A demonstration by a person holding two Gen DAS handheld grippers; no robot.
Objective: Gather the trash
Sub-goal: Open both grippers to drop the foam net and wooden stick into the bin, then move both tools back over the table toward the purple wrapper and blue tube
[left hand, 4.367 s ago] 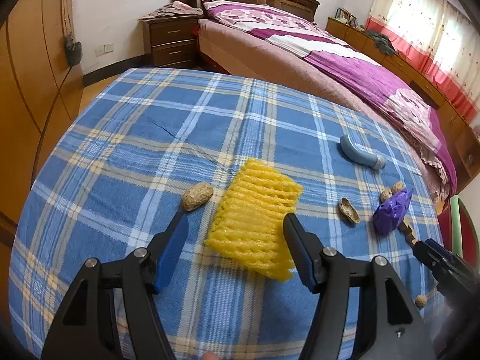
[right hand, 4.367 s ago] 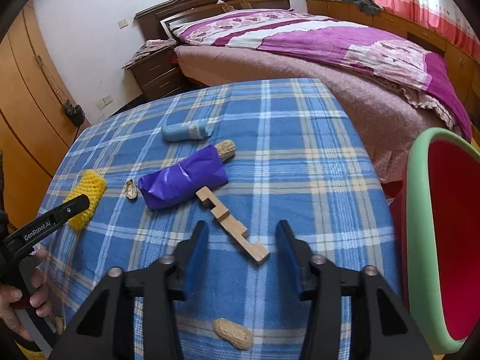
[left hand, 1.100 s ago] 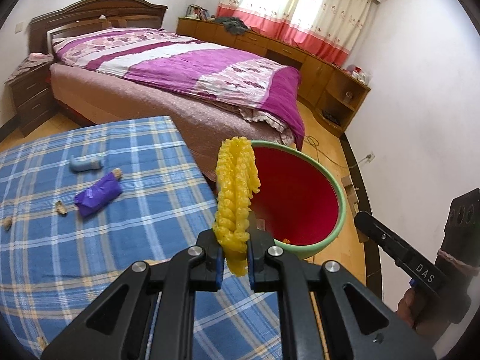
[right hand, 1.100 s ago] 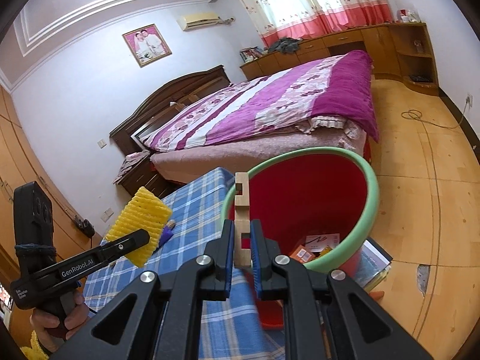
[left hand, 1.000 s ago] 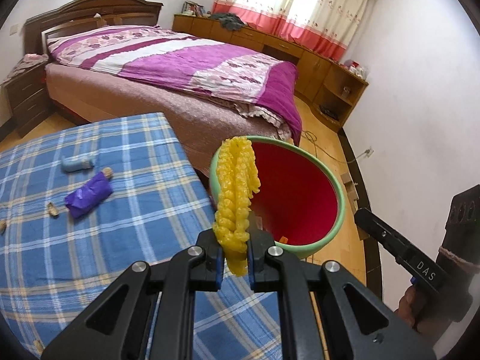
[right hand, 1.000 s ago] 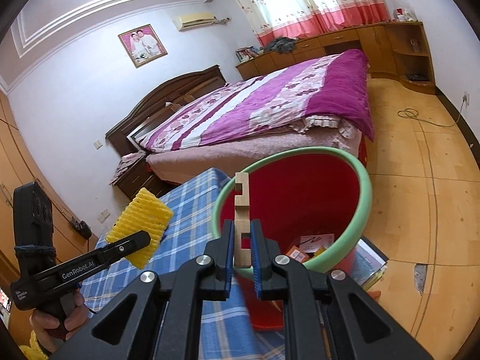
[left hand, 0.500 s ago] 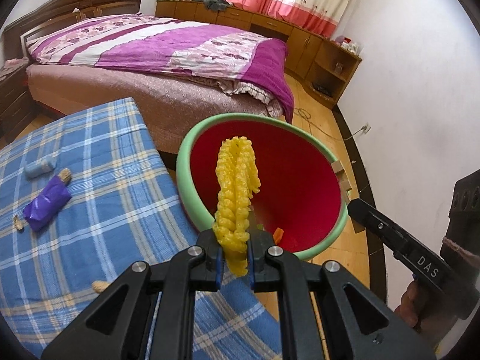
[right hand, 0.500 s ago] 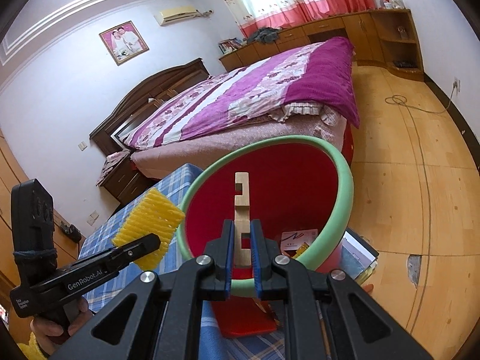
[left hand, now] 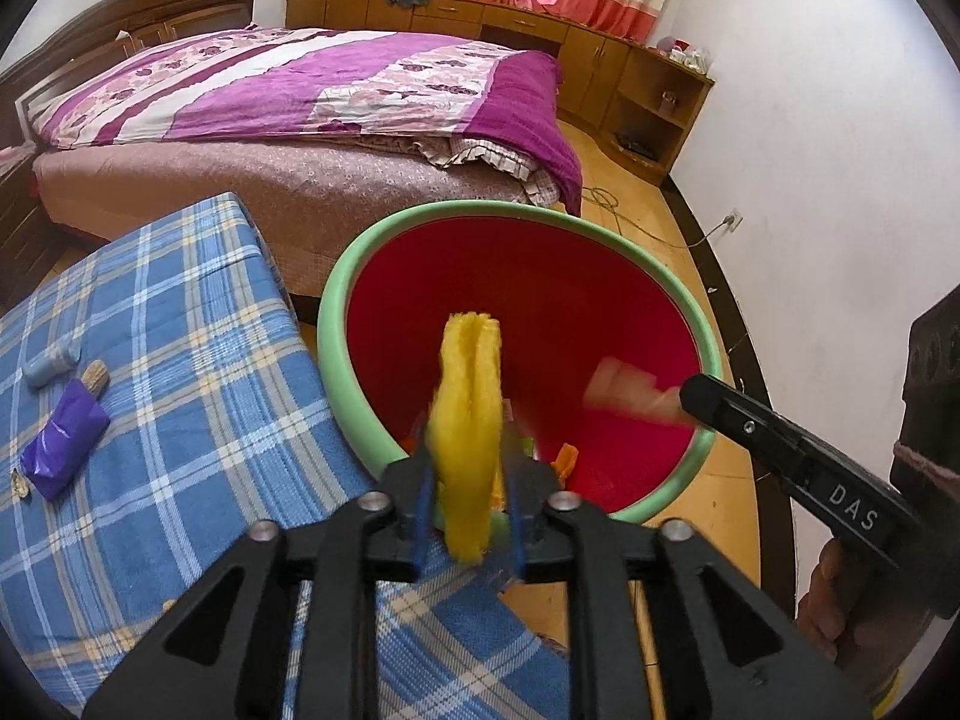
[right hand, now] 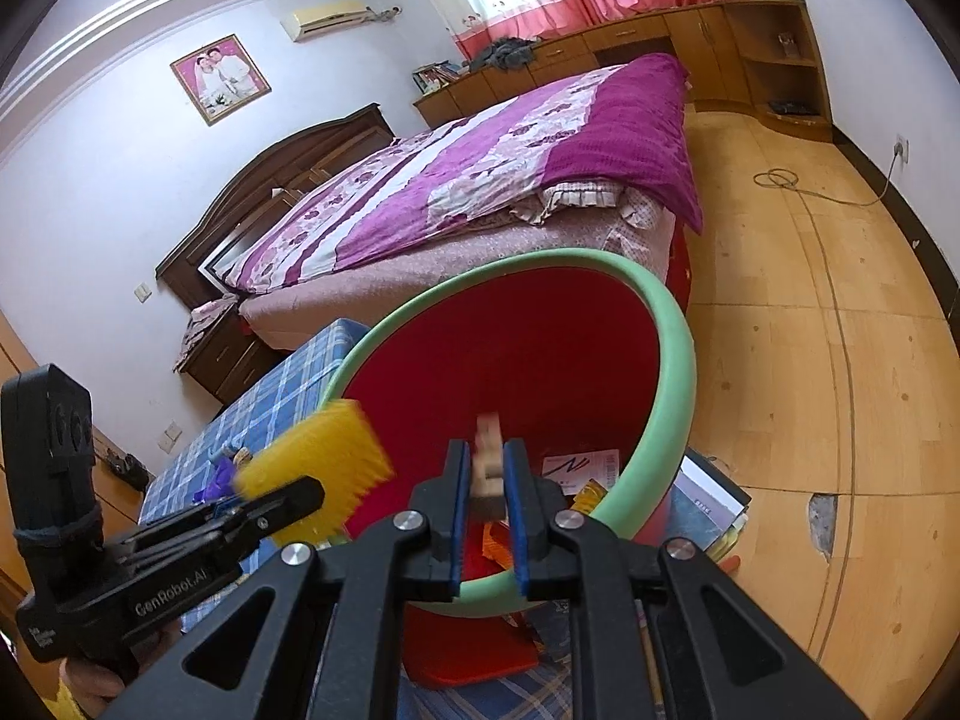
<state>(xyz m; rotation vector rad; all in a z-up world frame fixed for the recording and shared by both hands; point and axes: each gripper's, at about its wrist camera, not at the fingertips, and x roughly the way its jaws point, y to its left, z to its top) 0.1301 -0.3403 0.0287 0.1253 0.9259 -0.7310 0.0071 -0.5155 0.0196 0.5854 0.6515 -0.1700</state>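
A red bin with a green rim (left hand: 456,213) (right hand: 678,360) stands beside the table. My left gripper (left hand: 467,498) is over its near rim with jaws parted. The yellow foam net (left hand: 468,420) (right hand: 324,468) hangs blurred between them, slipping down. My right gripper (right hand: 487,486) is over the bin too, jaws slightly apart around the blurred wooden piece (right hand: 487,456) (left hand: 624,390). On the blue plaid table (left hand: 180,360) lie a purple wrapper (left hand: 63,447), a peanut (left hand: 95,375) and a small blue bottle (left hand: 51,363).
Paper and orange scraps (right hand: 582,468) lie in the bin's bottom. A bed with a purple cover (left hand: 336,96) stands behind the bin. Books or boxes (right hand: 708,510) lie on the wooden floor by the bin. A peanut shell (left hand: 21,486) lies at the table's left.
Both grippers moved from the table to above the bin. In the last half second both jaws have parted, and the foam net and the wooden piece are blurred and lower.
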